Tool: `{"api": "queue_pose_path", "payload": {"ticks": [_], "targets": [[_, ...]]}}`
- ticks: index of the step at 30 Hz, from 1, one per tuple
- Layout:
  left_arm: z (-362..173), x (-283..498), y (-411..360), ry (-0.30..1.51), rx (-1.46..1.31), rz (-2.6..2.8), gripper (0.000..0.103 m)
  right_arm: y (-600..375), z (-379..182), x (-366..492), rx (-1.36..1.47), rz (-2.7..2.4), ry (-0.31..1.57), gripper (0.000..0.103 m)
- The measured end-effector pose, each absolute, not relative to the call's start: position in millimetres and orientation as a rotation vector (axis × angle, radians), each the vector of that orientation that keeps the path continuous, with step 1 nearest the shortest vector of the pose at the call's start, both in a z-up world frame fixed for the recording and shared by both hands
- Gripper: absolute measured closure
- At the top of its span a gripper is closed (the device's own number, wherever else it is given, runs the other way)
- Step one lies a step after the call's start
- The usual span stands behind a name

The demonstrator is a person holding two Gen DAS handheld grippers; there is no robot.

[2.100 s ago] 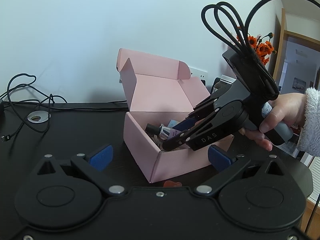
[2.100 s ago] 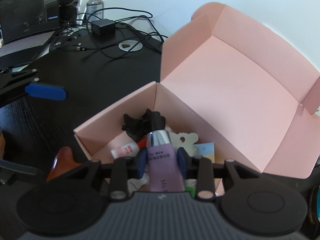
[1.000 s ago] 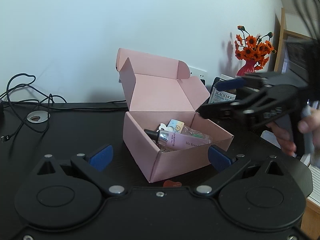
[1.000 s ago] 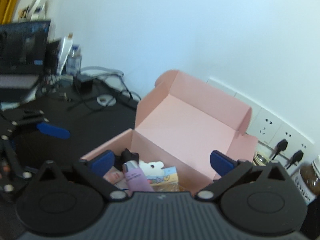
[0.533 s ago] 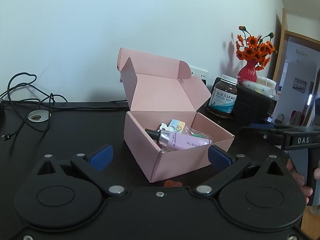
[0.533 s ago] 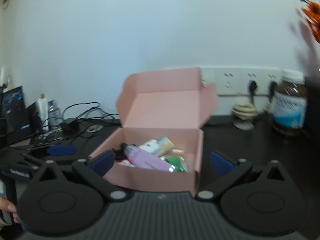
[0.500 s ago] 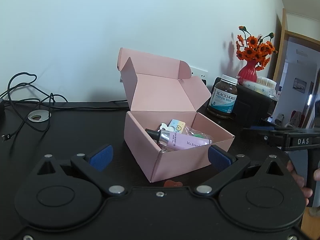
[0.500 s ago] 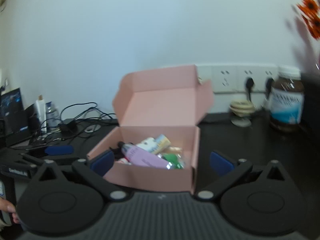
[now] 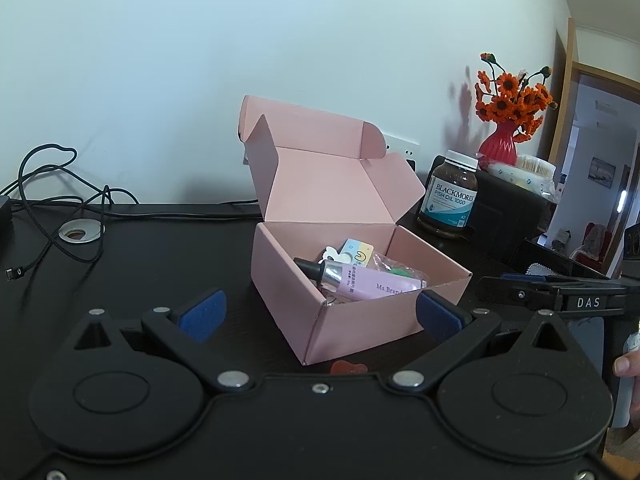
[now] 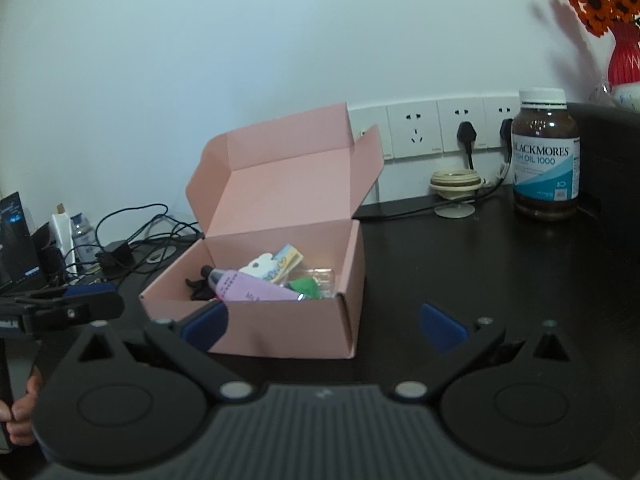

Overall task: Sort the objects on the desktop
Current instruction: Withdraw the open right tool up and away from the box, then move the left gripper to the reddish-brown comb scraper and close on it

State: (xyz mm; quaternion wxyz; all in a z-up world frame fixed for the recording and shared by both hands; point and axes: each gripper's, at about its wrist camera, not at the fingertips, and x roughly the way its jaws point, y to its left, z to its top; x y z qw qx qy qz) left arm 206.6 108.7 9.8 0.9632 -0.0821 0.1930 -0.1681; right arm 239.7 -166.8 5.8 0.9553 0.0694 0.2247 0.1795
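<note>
The open pink box (image 9: 280, 288) stands mid-desk with its lid up. Inside lie a purple tube (image 9: 372, 286), a yellow-blue card (image 9: 357, 251), a white charm and a green item in a clear bag. A small orange piece (image 9: 348, 367) lies on the desk just in front of the box. My left gripper (image 9: 320, 316) is open and holds nothing, its pads either side of the box's near corner. The right gripper (image 10: 323, 324) is open too, before the box (image 10: 288, 332), with the tube (image 10: 256, 290) lying loose inside. Each gripper shows side-on in the other view: the right gripper (image 9: 496, 288), the left gripper (image 10: 100, 300).
A brown fish oil bottle (image 10: 546, 156) stands at the back right beside a red vase of orange flowers (image 9: 508, 120). Wall sockets (image 10: 416, 128) with plugs are behind the box. Black cables (image 9: 60, 200) and a desk grommet (image 9: 80, 232) lie at the left. A hand (image 10: 20, 404) grips the left handle.
The right gripper has let go of the purple tube in the box, opened, and drawn back to the right, low over the desk. The left gripper has stayed still.
</note>
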Motion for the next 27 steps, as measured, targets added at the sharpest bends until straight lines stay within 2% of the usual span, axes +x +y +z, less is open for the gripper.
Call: {"api": "queue_pose_path", "payload": {"ticks": [16,27], "targets": [[13.5,200.4,104.8,0.367,-0.126,-0.280,0.000,-187.2,0.0,239.5,0.268,0.354,0.477,0.001],[25.9,164.4,95.5,0.427,-0.029,-0.269,0.000,-187.5,1.5,235.7,0.269,0.388,0.459,0.001]]}}
